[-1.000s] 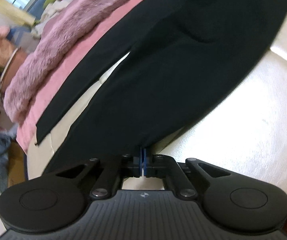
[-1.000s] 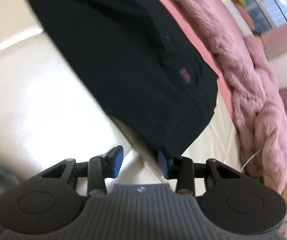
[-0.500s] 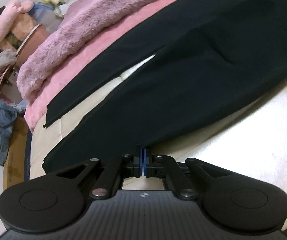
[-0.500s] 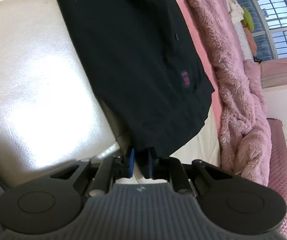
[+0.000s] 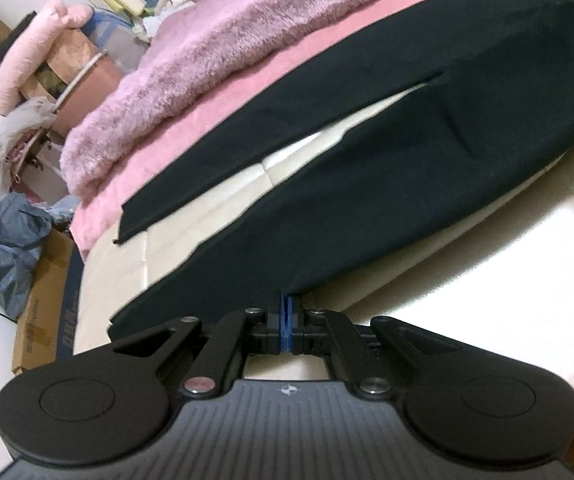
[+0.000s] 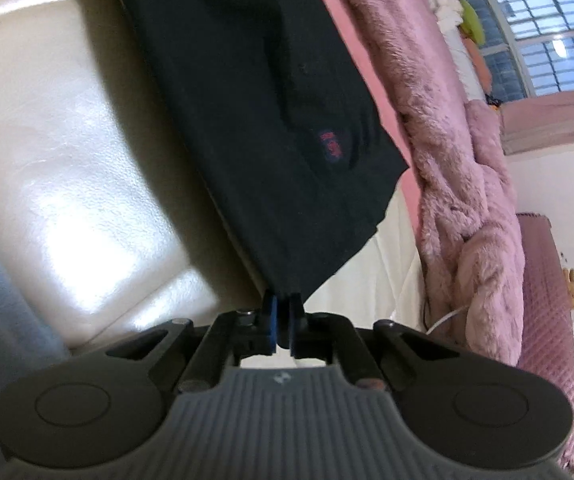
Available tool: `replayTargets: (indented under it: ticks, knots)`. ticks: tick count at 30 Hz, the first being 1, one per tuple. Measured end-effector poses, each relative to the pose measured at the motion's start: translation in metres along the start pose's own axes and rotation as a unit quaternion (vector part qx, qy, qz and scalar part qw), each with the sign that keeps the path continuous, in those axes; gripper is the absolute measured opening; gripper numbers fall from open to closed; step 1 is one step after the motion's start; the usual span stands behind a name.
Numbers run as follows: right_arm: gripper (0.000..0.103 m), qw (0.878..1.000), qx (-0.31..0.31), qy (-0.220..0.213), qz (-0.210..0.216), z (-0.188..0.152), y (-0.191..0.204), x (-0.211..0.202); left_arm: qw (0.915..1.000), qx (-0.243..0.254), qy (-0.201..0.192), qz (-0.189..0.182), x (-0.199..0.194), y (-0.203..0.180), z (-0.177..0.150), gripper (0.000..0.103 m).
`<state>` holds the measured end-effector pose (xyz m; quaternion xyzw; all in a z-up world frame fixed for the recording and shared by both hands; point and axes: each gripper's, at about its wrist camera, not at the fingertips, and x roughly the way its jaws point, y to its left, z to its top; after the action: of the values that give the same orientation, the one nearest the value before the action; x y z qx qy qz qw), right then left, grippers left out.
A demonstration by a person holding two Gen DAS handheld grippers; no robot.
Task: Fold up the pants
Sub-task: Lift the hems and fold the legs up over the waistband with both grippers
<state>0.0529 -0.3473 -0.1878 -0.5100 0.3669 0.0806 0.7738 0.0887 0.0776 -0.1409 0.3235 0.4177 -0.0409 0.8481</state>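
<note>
1. Left wrist view: black pants (image 5: 387, 168) lie spread lengthwise on a cream bed surface (image 5: 467, 272), legs apart in a V, far leg's edge resting on the pink sheet (image 5: 223, 120) beside the fluffy pink blanket (image 5: 215, 52). Near-side edge is lifted off the surface.
2. Left gripper (image 5: 286, 322): blue pads pressed together on the near leg's outer edge, approx. mid-leg; no gap visible btwn pads.
3. Right wrist view: right gripper (image 6: 282, 322) pinches the pants (image 6: 271, 120) at the near waist corner; pads narrow, a dark fold of cloth btwn them.
4. Risk (judgement), biggest first: both grips hold only a thin strip at the very edge. If the near half is carried over the far leg too fast, cloth wt. could pull the edge out, prob. on the left, where little fabric sits in the pads.
5. Risk: uneven lift btwn grippers → near leg lands skewed, seams don't line up w/ the far leg.
6. Risk: far leg's edge on the pink sheet may drag or bunch, since that surface looks grippier than the glossy cream one.
7. Writing: small red/blue logo (image 6: 330, 145) near the waistband; too blurred to read. Cardboard box (image 5: 41, 312) by the bed has printed characters, not legible.
</note>
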Motion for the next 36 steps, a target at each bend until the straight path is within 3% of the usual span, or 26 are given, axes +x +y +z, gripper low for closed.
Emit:
replayTargets:
  ticks: [4, 8, 16, 20, 25, 36]
  knots:
    - [0.000, 1.000, 0.026, -0.010, -0.013, 0.007, -0.009, -0.011, 0.9997, -0.005, -0.010, 0.021, 0.002, 0.011, 0.016, 0.000]
    - [0.000, 0.997, 0.064, -0.017, -0.033, 0.023, -0.035, -0.011, 0.9984, -0.009, -0.029, 0.047, 0.005, 0.032, 0.052, 0.000]
    - [0.000, 0.990, 0.132, -0.033, -0.044, 0.067, -0.120, 0.008, 0.9957, 0.004, -0.044, 0.081, 0.026, 0.071, 0.137, 0.000]
    - [0.000, 0.986, 0.155, -0.042, -0.037, 0.097, -0.166, 0.036, 0.9955, 0.007, -0.025, 0.091, 0.059, 0.088, 0.178, 0.000]
    - [0.000, 0.986, 0.162, -0.038, -0.016, 0.132, -0.204, 0.092, 0.9958, 0.020, 0.002, 0.089, 0.111, 0.091, 0.207, 0.000]
    - [0.000, 0.987, 0.155, -0.004, 0.033, 0.165, -0.201, 0.215, 0.9937, 0.067, 0.055, 0.071, 0.212, 0.065, 0.218, 0.000]
